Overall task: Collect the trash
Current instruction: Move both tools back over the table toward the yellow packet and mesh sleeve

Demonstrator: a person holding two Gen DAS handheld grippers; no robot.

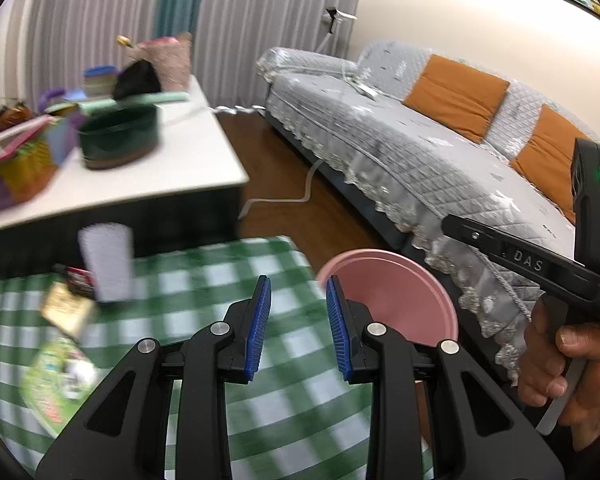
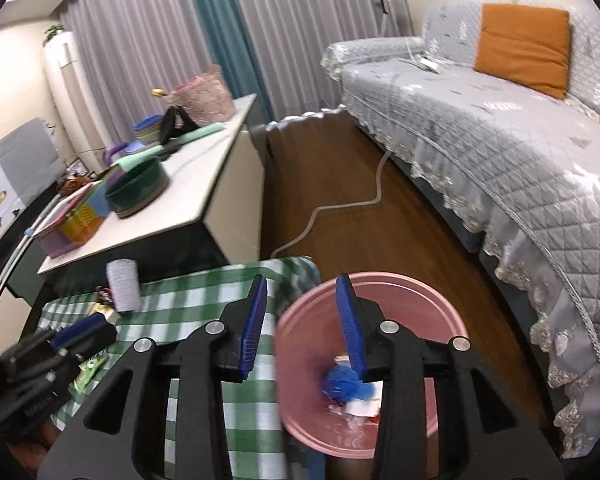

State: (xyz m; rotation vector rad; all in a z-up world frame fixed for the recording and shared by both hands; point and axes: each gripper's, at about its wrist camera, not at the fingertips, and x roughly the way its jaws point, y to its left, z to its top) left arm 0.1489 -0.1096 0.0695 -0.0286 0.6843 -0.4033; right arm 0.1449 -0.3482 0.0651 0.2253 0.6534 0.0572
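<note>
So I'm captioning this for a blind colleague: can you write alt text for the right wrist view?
Open right tongs with blue pads hover empty over a pink bin holding blue and white trash, beside a green checked table. The left tongs sit at far left near wrappers; a grey sofa lies right.

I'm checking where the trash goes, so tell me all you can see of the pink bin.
The pink bin is a round, open-topped container that looks like smooth plastic. It stands upright on the wooden floor, close beside the green-checked tablecloth's edge. Inside lie a crumpled blue piece and white and red scraps. No gripper touches it.
</note>
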